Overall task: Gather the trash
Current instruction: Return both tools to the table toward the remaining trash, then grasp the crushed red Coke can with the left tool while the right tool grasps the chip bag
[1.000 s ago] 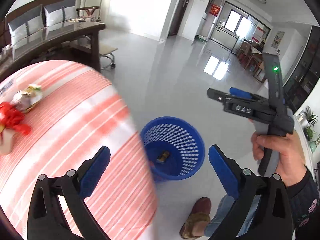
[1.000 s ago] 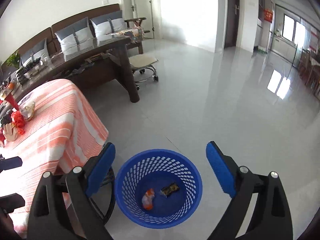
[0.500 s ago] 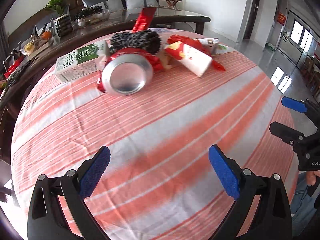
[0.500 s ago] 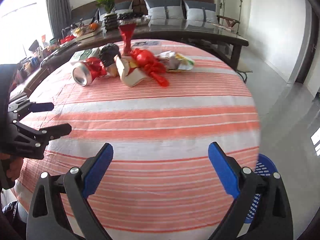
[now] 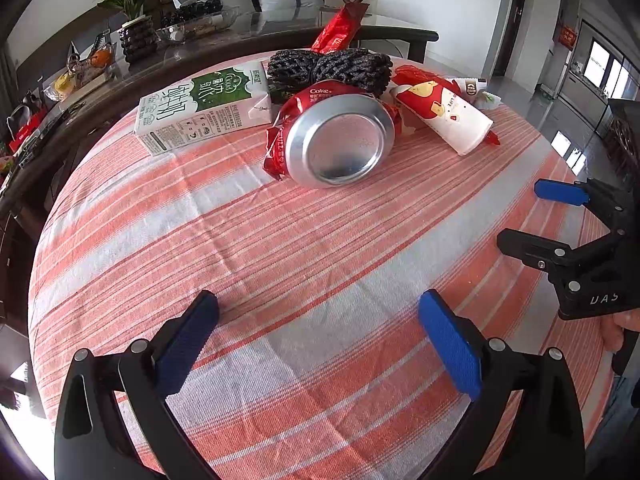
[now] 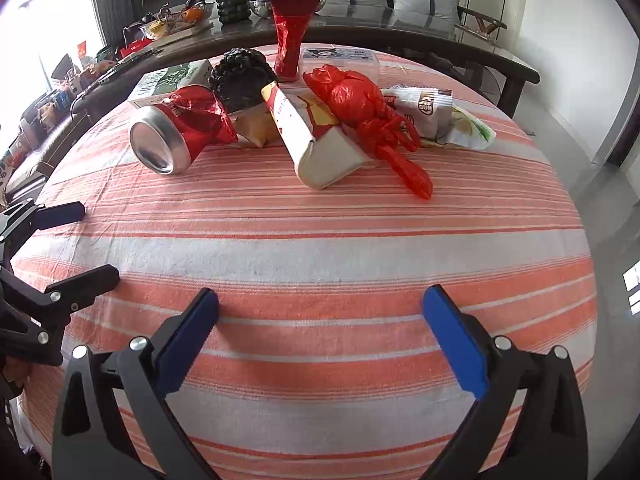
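A pile of trash lies at the far side of the striped table (image 5: 304, 272): a crushed red Coke can (image 5: 336, 140) (image 6: 172, 140), a green-and-white milk carton (image 5: 200, 108) (image 6: 168, 80), a black mesh bundle (image 5: 332, 66) (image 6: 240, 76), a red-and-white paper cup (image 5: 444, 116) (image 6: 316, 140), a knotted red plastic bag (image 6: 368, 108) and a white snack wrapper (image 6: 436, 112). My left gripper (image 5: 320, 336) is open and empty over the near table, well short of the can. My right gripper (image 6: 320, 328) is open and empty, also short of the pile.
A tall red foil bag (image 6: 290, 40) stands behind the pile. A dark glass-topped table (image 6: 400, 36) with a plant, fruit bowls and clutter runs behind. Grey tile floor (image 6: 600, 184) lies to the right. Each gripper shows in the other's view (image 5: 560, 220) (image 6: 60, 248).
Both grippers swung from the blue basket on the floor to the table and have moved closer to the trash pile. Both stay open and empty.
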Motion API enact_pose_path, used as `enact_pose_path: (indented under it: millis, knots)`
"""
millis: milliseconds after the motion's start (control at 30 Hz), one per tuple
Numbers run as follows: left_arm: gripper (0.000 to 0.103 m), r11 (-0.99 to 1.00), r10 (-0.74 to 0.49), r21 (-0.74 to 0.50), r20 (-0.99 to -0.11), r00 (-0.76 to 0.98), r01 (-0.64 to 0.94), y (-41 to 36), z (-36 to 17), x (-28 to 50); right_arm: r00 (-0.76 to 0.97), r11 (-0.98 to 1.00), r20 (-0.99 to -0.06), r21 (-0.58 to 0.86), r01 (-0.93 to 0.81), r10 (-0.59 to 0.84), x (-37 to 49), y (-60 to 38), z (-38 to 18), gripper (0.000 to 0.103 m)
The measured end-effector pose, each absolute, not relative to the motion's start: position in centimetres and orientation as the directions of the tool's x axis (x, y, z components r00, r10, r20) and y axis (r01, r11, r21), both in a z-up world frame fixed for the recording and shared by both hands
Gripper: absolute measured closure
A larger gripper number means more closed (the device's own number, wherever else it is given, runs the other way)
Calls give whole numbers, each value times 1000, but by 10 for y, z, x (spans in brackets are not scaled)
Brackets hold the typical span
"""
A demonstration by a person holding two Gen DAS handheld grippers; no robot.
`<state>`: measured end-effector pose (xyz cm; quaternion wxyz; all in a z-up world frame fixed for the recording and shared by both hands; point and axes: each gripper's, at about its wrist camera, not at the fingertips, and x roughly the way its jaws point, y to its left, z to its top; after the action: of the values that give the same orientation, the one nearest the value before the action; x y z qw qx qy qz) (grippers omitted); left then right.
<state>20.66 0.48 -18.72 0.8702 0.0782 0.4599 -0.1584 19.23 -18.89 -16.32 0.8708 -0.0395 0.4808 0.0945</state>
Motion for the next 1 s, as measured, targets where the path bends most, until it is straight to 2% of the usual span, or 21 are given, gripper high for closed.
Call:
enact_pose_path:
  millis: [500, 733, 900, 1000]
  knots:
    - [4, 931, -213, -9, -825, 524, 364, 4, -188, 203, 520, 979, -845, 22, -202, 126, 193, -189, -164, 4]
    - [4, 801, -385, -39, -798, 464, 597, 9, -183, 244, 520, 979, -845, 22, -202, 126, 193, -189, -164, 4]
    - [4, 740, -498, -114, -755, 427, 663, 10, -174, 296, 520, 979, -845, 22, -202, 126, 193, -189, -164, 4]
    - [4, 705, -518, -108, -753, 406, 701, 0, -175, 315, 520, 979, -845, 22, -202, 126, 193, -189, -164, 4]
